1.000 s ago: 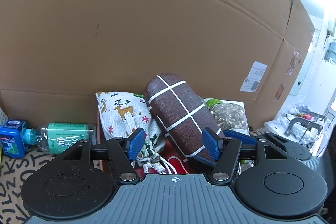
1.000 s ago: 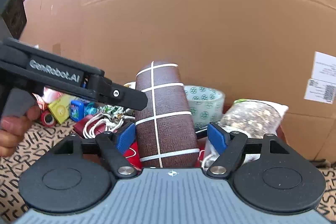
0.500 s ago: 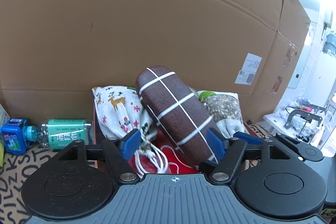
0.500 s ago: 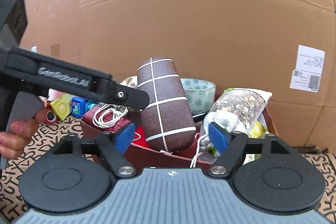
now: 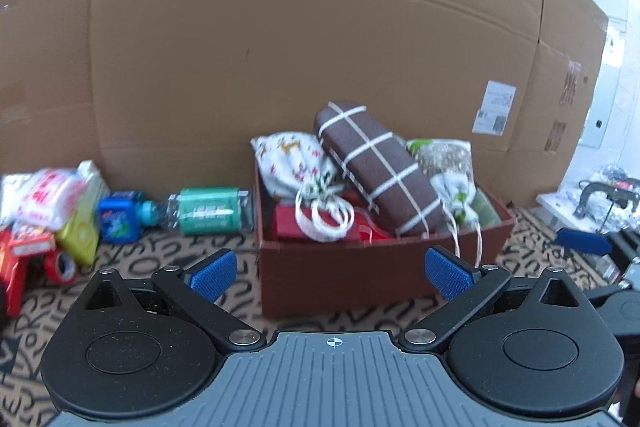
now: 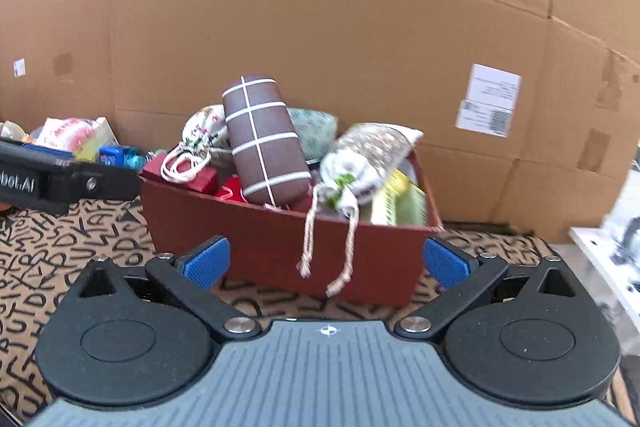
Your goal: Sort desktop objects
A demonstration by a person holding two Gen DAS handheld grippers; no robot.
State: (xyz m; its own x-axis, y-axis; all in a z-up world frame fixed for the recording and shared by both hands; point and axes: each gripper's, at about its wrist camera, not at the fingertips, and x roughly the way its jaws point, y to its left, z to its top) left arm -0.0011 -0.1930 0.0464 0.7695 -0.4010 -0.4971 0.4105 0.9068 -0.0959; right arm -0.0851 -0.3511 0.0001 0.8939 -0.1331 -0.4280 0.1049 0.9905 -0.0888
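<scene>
Your left hand-held gripper (image 5: 331, 274) is released, jaws spread wide with nothing between them, and your right hand-held gripper (image 6: 327, 263) is spread the same way, also empty. Both face the dark red box (image 5: 352, 273) on the letter-patterned worktop (image 6: 60, 247). Inside that box, the brown checked case (image 5: 378, 169) leans tilted on the pile, between the reindeer-print drawstring pouch (image 5: 294, 163) and the speckled drawstring bag (image 6: 366, 157), whose cords hang over the box's front wall. Left of the box, a green-labelled bottle (image 5: 200, 211) lies on its side, with a blue container (image 5: 118, 217) beside it.
</scene>
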